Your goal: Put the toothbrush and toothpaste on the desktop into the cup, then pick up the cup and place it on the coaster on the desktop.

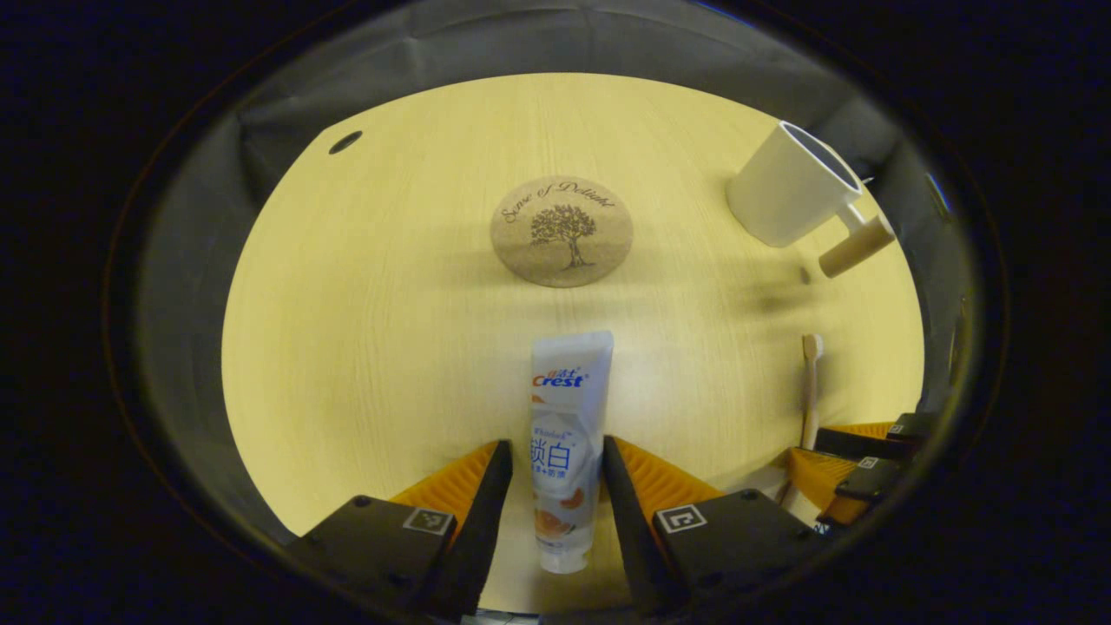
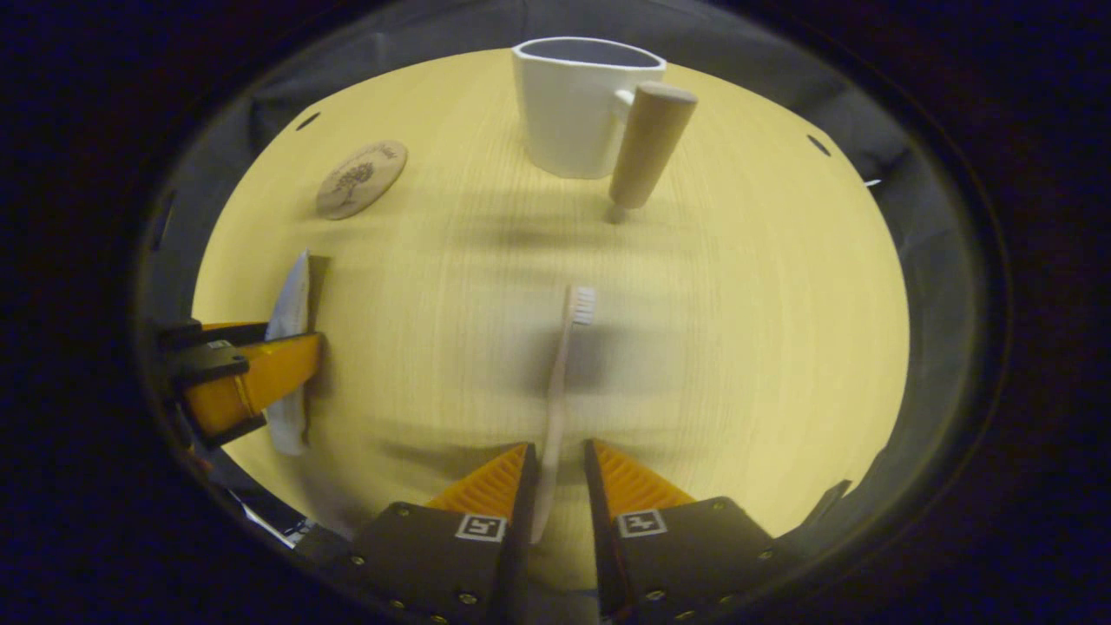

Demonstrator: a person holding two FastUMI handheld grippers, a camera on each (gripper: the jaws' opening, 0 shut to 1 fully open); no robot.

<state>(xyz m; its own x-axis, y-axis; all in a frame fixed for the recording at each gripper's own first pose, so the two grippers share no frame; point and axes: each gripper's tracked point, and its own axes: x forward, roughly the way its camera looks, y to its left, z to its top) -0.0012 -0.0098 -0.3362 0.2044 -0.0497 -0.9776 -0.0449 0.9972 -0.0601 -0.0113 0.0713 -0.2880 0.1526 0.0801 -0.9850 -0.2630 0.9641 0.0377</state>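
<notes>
Tabletop [image 1: 373,347]: pale wood, round.
Cup [image 2: 573,108]: white, wooden peg handle, upright near far edge.
Toothpaste tube [image 1: 568,434]: flat, cap toward near edge, between left gripper [image 1: 555,460] fingers, which flank it; contact unclear.
Coaster [image 1: 562,231]: round cork, mid-table, bare.
Toothbrush [image 2: 560,391]: lying flat, handle between right gripper [image 2: 555,473] fingers, narrowly spread.

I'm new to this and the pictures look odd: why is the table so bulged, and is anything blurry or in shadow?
Left gripper view: the fisheye bends the desktop into a dome; the toothpaste is sharp, and a soft shadow lies near the cup. Right gripper view: same bulge, dimmer, slightly soft; a shadow smudge sits beside the toothbrush, and another below the cup's handle.
</notes>
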